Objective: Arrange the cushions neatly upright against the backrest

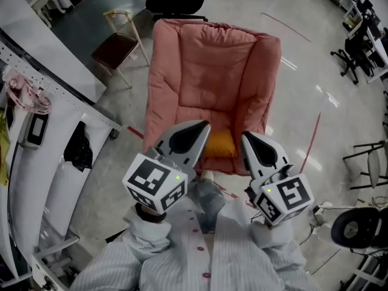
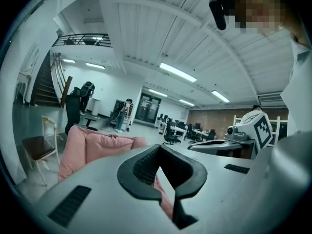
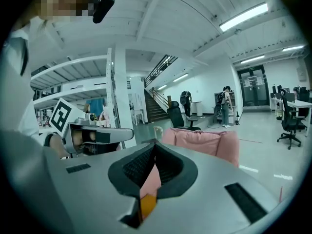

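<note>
at the front edge of the pink chair an orange cushion is sitting. the left gripper and right gripper are hanging shut and empty, probably needing to open and reach it next.

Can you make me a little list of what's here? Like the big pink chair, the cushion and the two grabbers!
Armchair: pink, padded, standing on the floor.
Cushion: orange, at the seat's front, away from the backrest.
Left gripper: shut, empty, pointing at the armchair.
Right gripper: shut, empty, beside the left one.
Job: cushion untouched, not yet upright against the backrest.
</note>
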### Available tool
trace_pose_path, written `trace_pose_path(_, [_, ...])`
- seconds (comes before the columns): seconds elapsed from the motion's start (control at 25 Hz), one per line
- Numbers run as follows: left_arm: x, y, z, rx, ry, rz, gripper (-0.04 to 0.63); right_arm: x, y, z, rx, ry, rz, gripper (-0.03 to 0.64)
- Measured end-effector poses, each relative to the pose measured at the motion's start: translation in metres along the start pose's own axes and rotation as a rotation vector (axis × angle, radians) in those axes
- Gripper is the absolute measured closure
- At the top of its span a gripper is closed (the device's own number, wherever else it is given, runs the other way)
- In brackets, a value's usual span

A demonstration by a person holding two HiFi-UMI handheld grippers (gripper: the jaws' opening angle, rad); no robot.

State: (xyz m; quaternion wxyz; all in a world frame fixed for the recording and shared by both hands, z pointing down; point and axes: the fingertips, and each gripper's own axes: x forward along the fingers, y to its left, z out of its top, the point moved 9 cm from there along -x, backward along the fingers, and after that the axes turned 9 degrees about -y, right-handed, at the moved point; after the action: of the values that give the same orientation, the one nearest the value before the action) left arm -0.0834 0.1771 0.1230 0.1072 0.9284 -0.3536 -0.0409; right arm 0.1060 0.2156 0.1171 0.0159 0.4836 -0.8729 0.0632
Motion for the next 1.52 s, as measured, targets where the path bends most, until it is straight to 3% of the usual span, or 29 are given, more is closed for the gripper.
trace_pose_path(0.88, [0.067, 0.096, -0.024, -0.069, 0.163, 0.034, 0.586, 0.094, -0.069, -0.029, 0.082, 0.131, -0.045, 0.603])
trace_pose_path(1.52, [0.066, 0.140, -0.144, -0.172, 0.347, 0.124, 0.584, 0.119, -0.106, -0.146, 0.113, 0.339, -0.079, 0.603])
